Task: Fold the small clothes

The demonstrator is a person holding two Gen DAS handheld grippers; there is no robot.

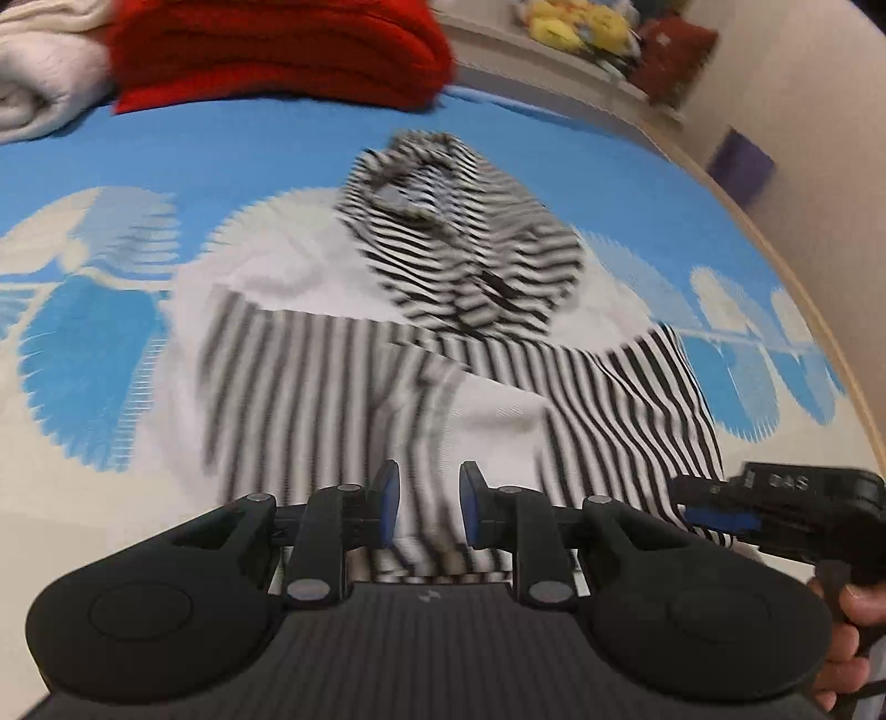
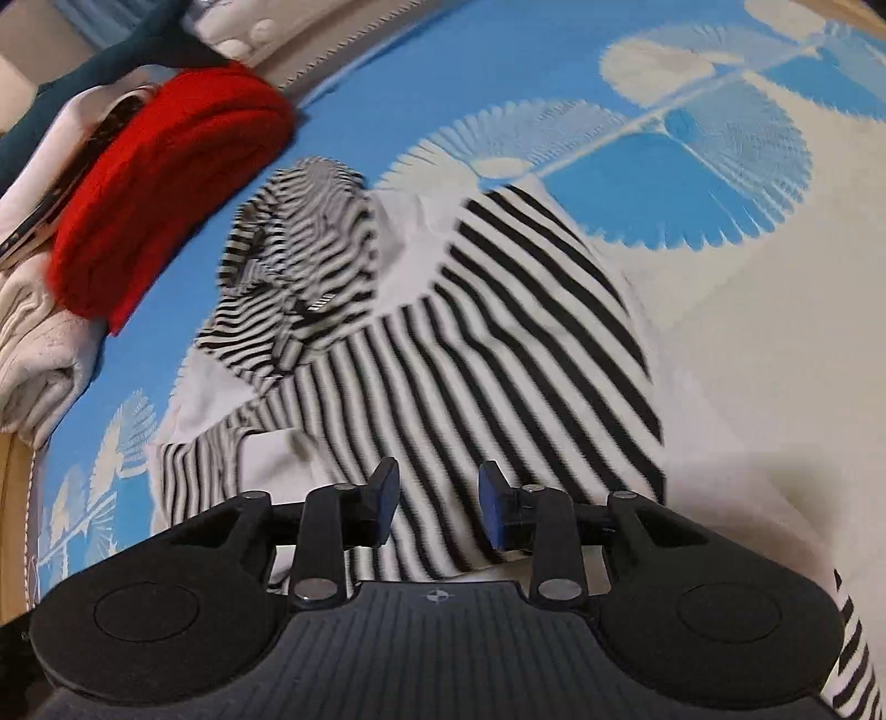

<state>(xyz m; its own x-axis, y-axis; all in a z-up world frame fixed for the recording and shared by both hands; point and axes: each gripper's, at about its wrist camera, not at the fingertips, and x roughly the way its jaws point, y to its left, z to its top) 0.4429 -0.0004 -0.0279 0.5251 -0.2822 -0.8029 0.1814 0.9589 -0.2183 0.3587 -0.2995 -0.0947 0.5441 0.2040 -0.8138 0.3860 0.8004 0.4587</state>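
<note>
A black-and-white striped small garment [image 1: 387, 387] lies partly folded on the blue and white patterned cover [image 1: 111, 343], with its hood [image 1: 459, 249] bunched at the far end. My left gripper [image 1: 426, 509] hovers over the garment's near edge, jaws apart, and no cloth is pinched between its blue pads. In the right wrist view, the same garment [image 2: 470, 343] spreads under my right gripper [image 2: 437, 507], whose jaws stand apart above the stripes without gripping. The right gripper [image 1: 692, 509] also shows at the left view's right edge, held by a person's hand [image 1: 853, 637].
A folded red knit [image 1: 277, 50] and a cream garment [image 1: 39, 72] are stacked at the far edge of the cover. Beyond them, plush toys [image 1: 581, 27] sit on a shelf. The wooden edge of the bed [image 1: 803, 288] curves along the right.
</note>
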